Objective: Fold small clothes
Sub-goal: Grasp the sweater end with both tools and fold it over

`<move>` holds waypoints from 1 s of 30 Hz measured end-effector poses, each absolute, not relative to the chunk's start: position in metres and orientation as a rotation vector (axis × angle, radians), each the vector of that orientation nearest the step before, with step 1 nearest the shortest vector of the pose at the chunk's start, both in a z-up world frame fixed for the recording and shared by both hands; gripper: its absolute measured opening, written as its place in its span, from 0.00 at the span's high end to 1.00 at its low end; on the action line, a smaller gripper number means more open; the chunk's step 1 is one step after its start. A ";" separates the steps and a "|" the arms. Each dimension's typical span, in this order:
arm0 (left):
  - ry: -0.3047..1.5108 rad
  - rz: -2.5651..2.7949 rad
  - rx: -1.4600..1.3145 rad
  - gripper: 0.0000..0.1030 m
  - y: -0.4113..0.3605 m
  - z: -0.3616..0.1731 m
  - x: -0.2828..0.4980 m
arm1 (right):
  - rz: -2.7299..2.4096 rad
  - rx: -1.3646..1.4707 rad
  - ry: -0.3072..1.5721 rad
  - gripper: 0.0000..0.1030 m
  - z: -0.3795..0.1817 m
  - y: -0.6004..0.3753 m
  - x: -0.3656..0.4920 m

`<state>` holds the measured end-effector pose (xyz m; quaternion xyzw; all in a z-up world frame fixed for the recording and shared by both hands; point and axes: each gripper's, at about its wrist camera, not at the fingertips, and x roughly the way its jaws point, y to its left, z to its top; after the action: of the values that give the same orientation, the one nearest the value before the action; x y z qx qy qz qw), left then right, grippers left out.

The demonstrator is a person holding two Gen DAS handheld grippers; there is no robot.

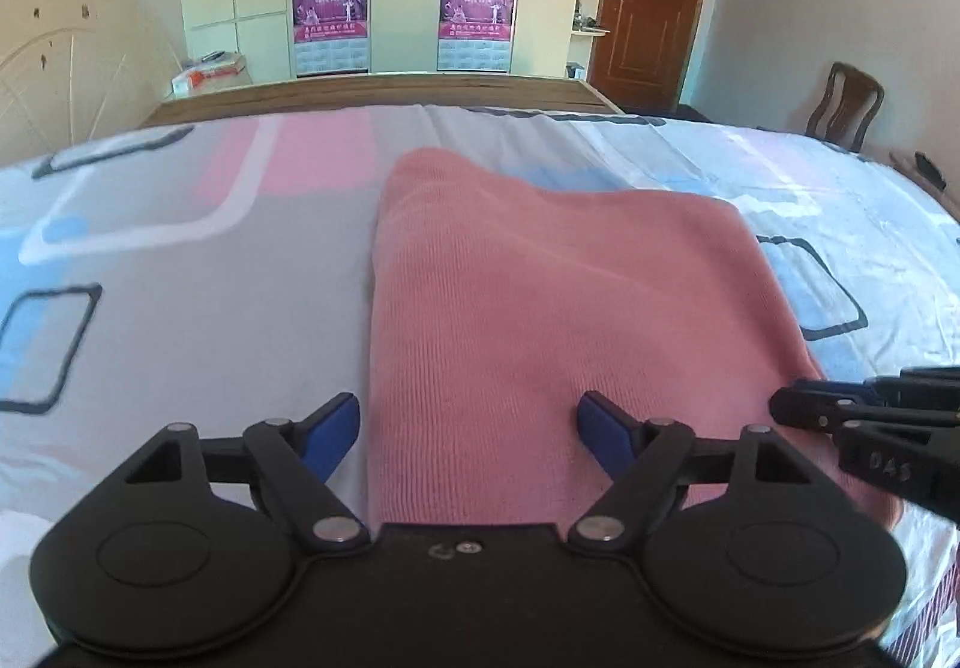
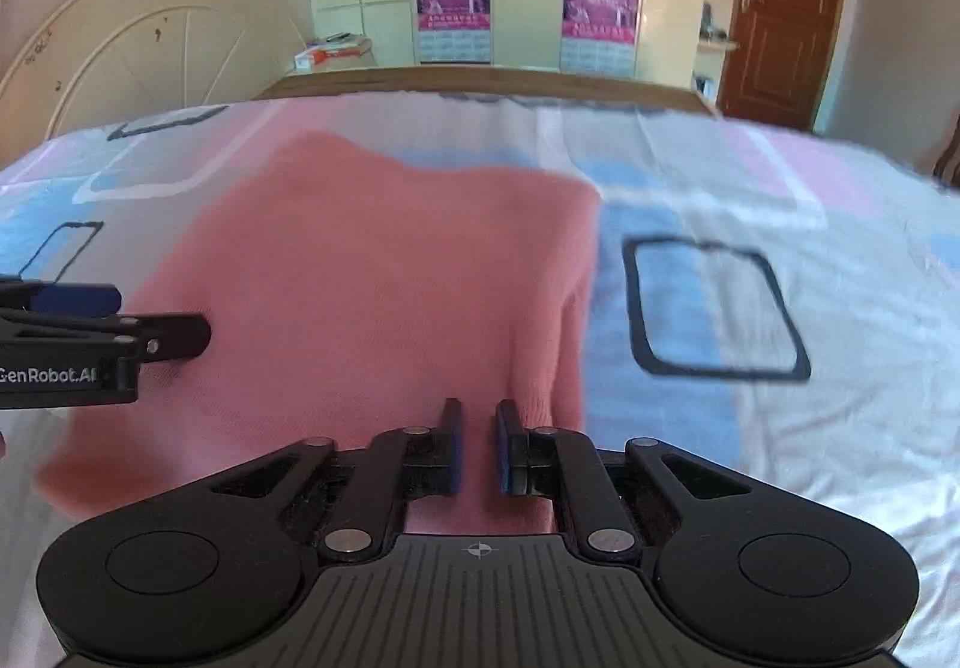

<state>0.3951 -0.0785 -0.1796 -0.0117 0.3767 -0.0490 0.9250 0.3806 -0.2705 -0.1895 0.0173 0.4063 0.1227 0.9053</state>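
Pink knitted garment [image 1: 540,308] lies flat on patterned bedsheet [image 1: 180,272], partly folded. Left gripper [image 1: 468,428] spread wide, empty; right gripper [image 2: 478,446] nearly closed, apparently pinching nothing. Next fold probably needs near-edge grips.

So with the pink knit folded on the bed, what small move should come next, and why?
Probably bring the left gripper down onto the near edge of the pink knit garment and close it. It is open with nothing pinched, straddling the garment's left edge. The right gripper, nearly shut, sits over the near right edge, though whether it pinches fabric is unclear. Then both can lift for another fold.
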 end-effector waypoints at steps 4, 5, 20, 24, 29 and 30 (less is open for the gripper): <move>0.773 -0.099 -0.031 0.20 -0.076 -0.173 0.396 | 0.269 0.057 0.815 0.89 -0.180 -0.277 0.379; 0.773 -0.098 -0.035 0.20 -0.075 -0.171 0.398 | 0.273 0.071 0.809 0.87 -0.177 -0.279 0.380; 0.845 -0.178 -0.107 0.15 -0.066 -0.185 0.434 | 0.279 0.433 0.923 0.38 -0.200 -0.328 0.422; 0.895 -0.219 -0.212 0.24 -0.059 -0.195 0.446 | 0.308 0.436 0.916 0.40 -0.204 -0.324 0.427; 0.895 -0.255 -0.222 0.46 -0.062 -0.194 0.448 | 0.321 0.429 0.928 0.65 -0.207 -0.311 0.438; 0.889 -0.258 -0.210 0.54 -0.064 -0.192 0.448 | 0.340 0.467 0.946 0.76 -0.207 -0.312 0.441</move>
<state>0.4476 -0.0639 -0.1922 -0.1009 0.4280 -0.1241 0.8895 0.4405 -0.3122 -0.2073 0.2219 0.4490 0.1615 0.8503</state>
